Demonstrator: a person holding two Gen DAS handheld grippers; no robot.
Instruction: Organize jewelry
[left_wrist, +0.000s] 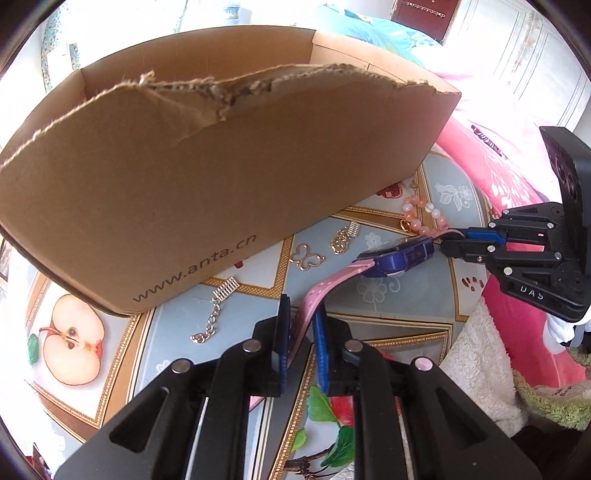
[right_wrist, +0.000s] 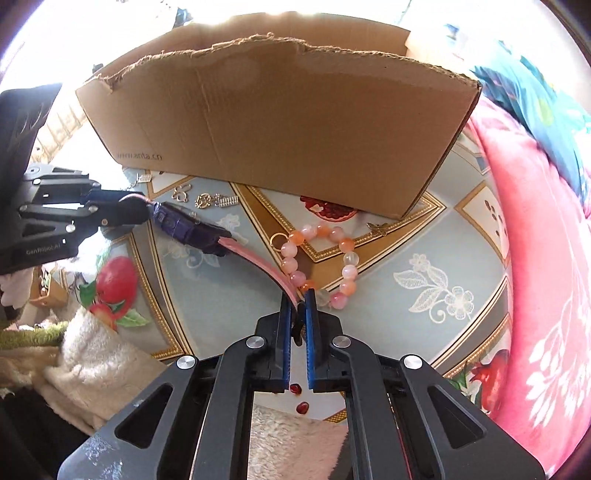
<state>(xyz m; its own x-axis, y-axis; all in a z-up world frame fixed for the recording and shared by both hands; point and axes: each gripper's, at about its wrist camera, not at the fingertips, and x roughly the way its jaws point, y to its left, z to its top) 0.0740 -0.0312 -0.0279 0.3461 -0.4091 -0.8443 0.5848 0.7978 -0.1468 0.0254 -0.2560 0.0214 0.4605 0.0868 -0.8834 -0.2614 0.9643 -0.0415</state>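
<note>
Gripping the watch (left_wrist: 397, 256) by each pink strap end, both grippers' jaws, beside "www.anta.cn" box (left_wrist: 221, 177).

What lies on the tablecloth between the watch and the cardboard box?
In the left wrist view, a gold butterfly charm and a small gold pendant lie between the watch and the cardboard box. The right wrist view shows them too.

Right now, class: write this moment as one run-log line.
left claw: shut on strap | right claw: shut on strap | watch: held between both | box: behind | bracelet: on table
</note>
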